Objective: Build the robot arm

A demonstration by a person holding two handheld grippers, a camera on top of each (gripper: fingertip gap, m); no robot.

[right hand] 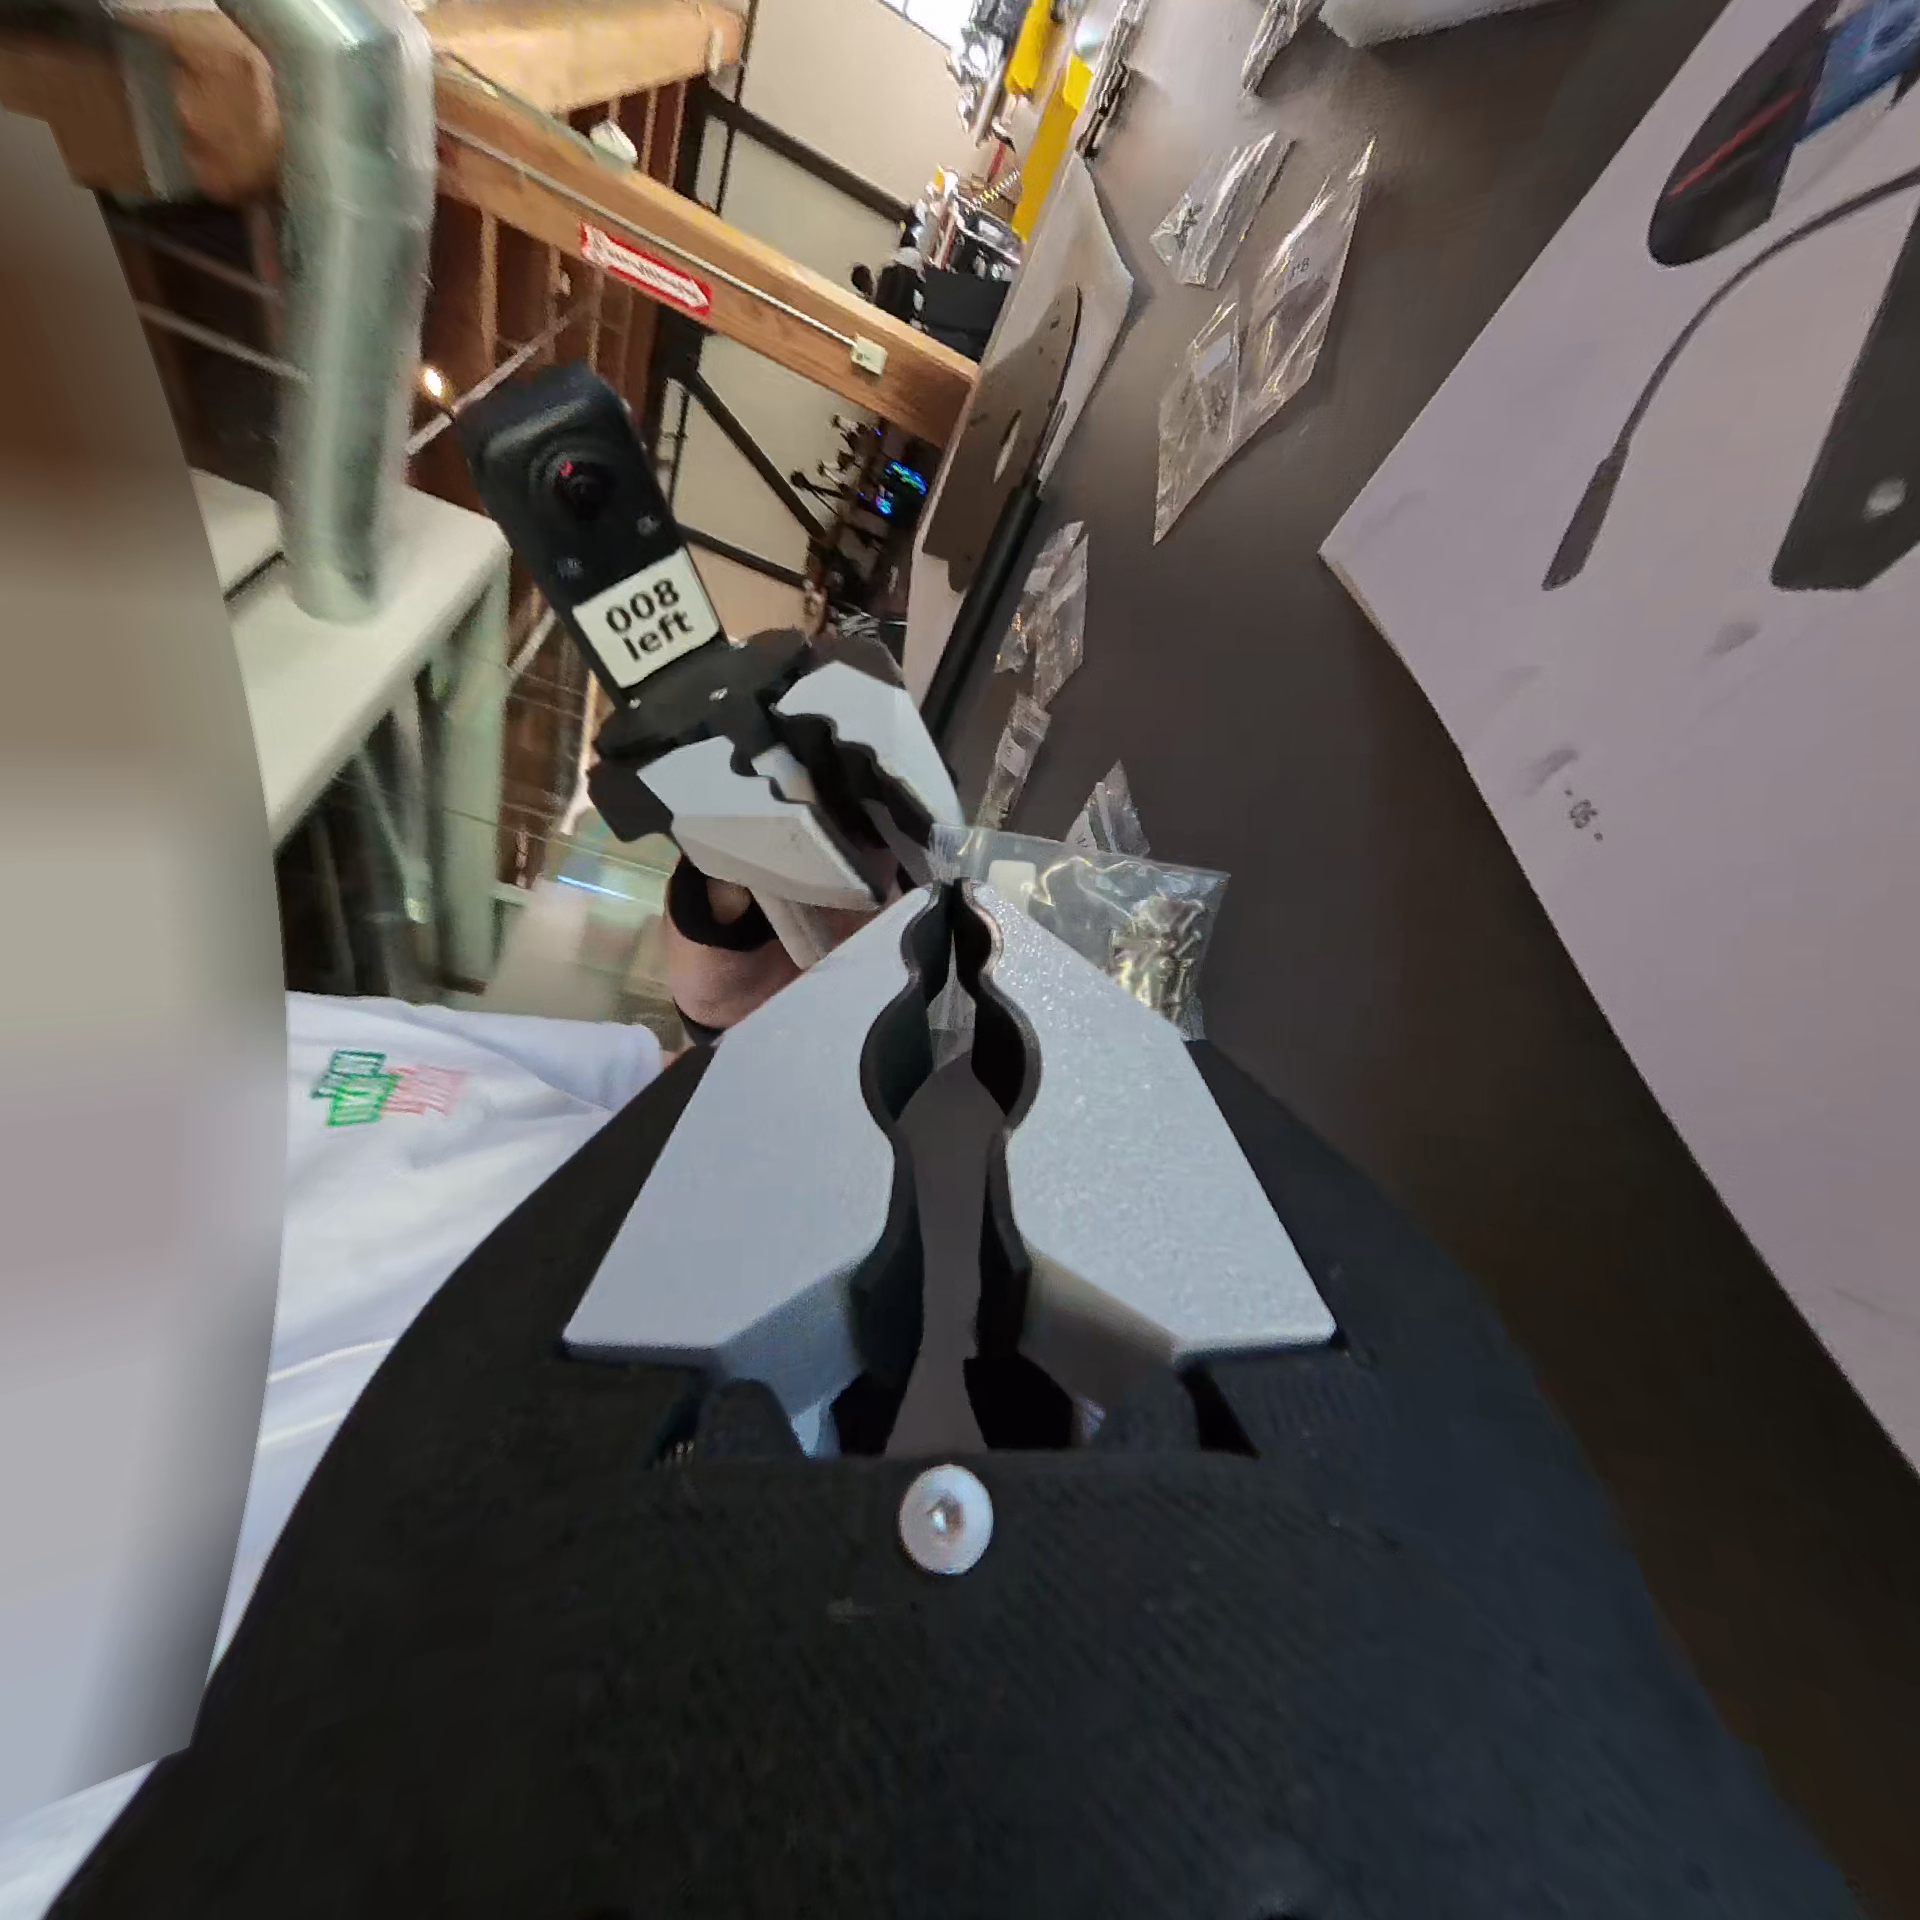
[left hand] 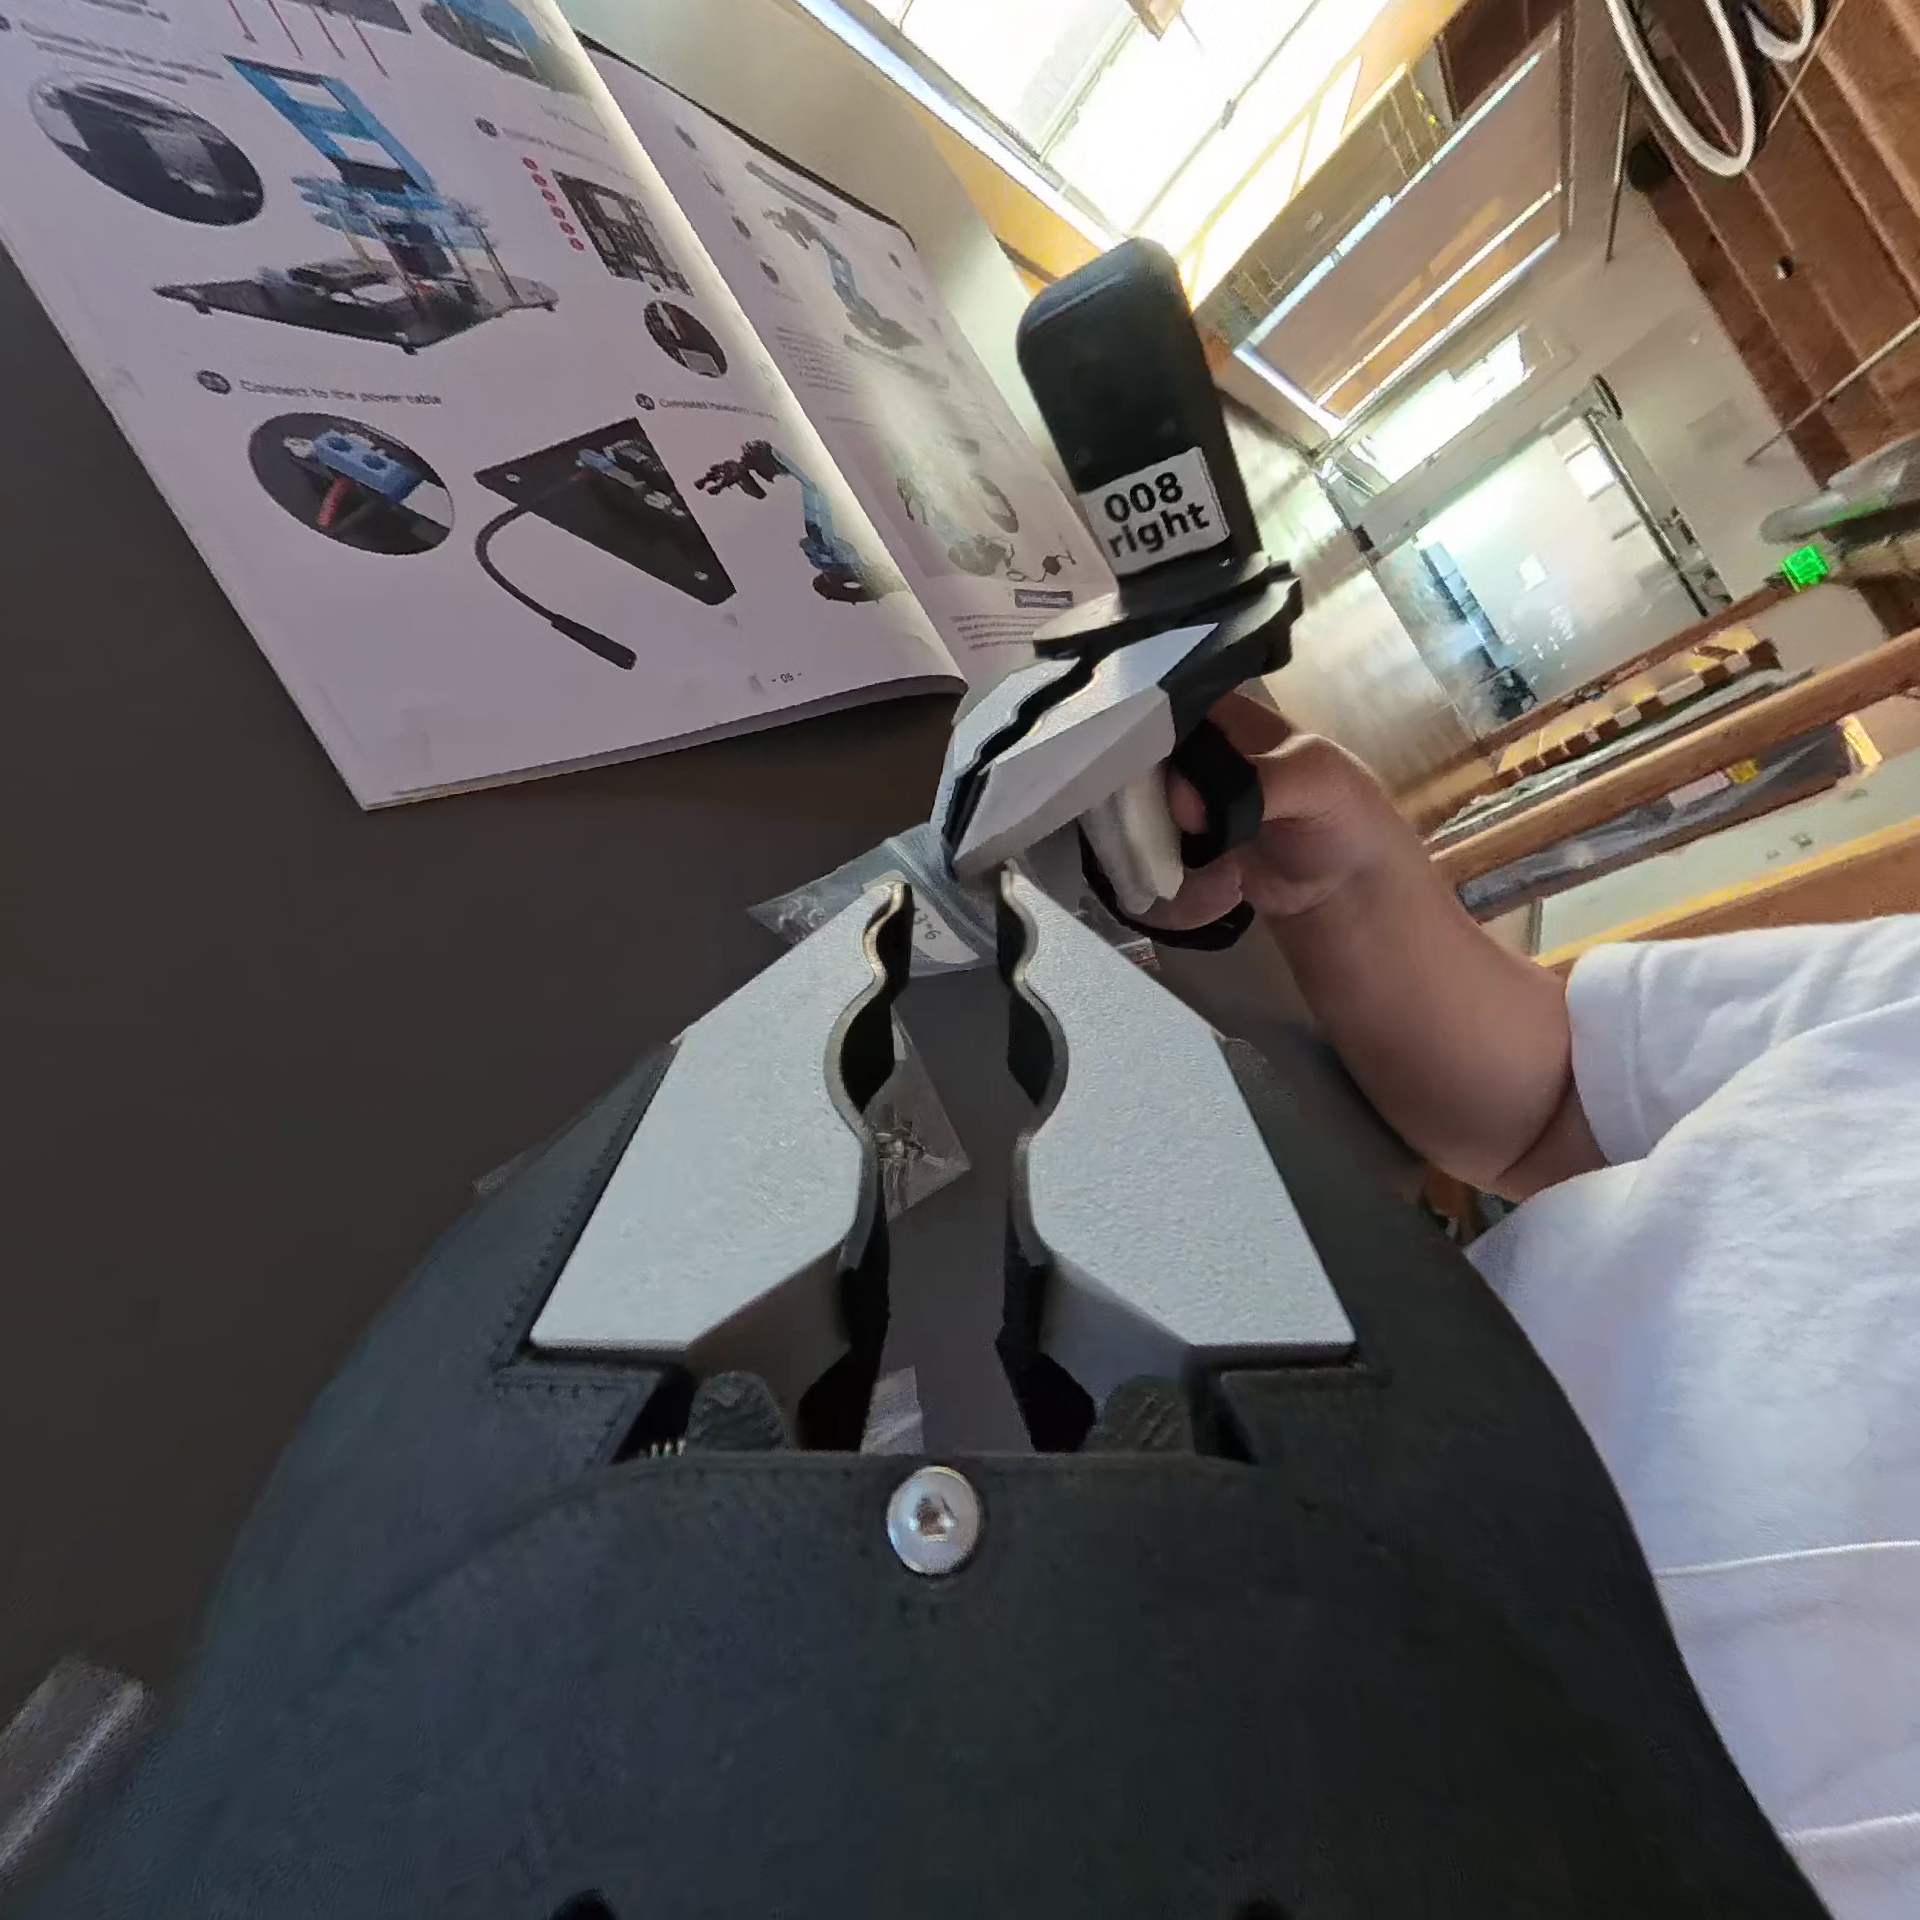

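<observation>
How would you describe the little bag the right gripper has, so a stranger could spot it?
Start at the open manual on the dark table. Near its lower corner, the right gripper is shut on a clear bag of screws, with the left gripper at the bag's other end. The other bags lie flat farther along the table; only this one is pinched.

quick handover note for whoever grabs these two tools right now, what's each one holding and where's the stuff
Right tool: shut on the top edge of a small clear bag of screws, lifted just over the dark table.
Left tool: open, tips at the same bag's edge, not clamped.
Nearby: open instruction booklet flat on the table; more small hardware bags lie farther along, by a dark flat plate.
The held bag looks closed; the other bags lie untouched.
</observation>
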